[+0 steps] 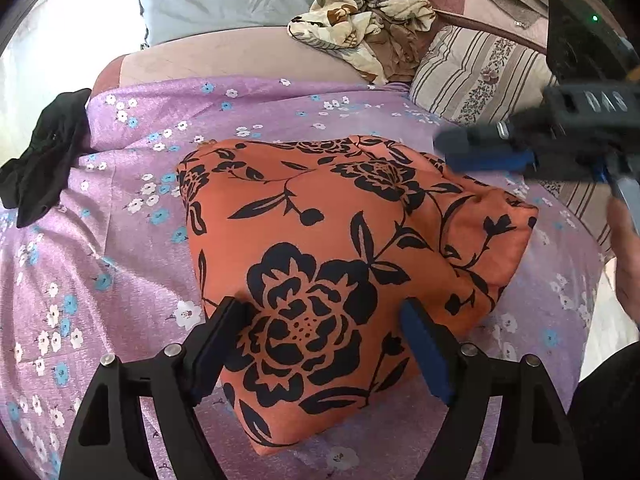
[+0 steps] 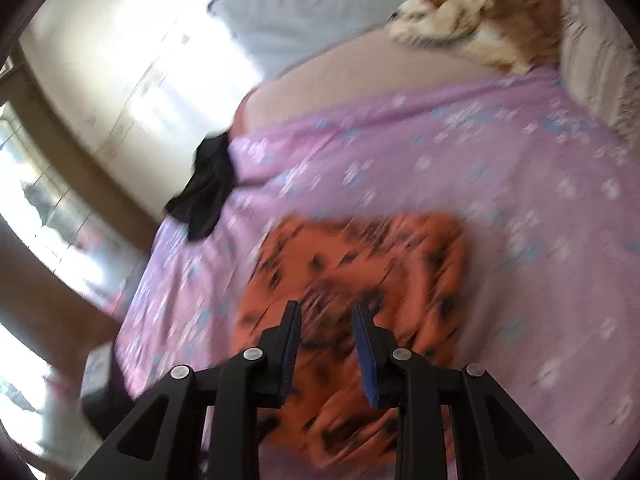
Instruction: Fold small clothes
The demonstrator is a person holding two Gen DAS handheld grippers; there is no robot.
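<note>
Orange floral garment (image 1: 340, 264) lies mid-bed, already folded into compact block. Left hand-held gripper (image 1: 320, 320) jaws apart, straddling near end. Right hand-held gripper (image 2: 326, 320) apart, empty, above garment. Black garment (image 1: 40, 160) at bed's left edge unfolded; crumpled cream floral pile (image 1: 360, 20) at far edge likely remaining.

The right tongs (image 2: 326, 310), jaws parted, hover above the blurred orange floral garment (image 2: 400, 264) on the bed (image 2: 500, 152).

Folded garment (image 1: 340, 264) lies mid-bedsheet (image 1: 132, 248) — dark cloth (image 1: 40, 160) left at the edge, pillow (image 1: 480, 76) behind right.
</note>
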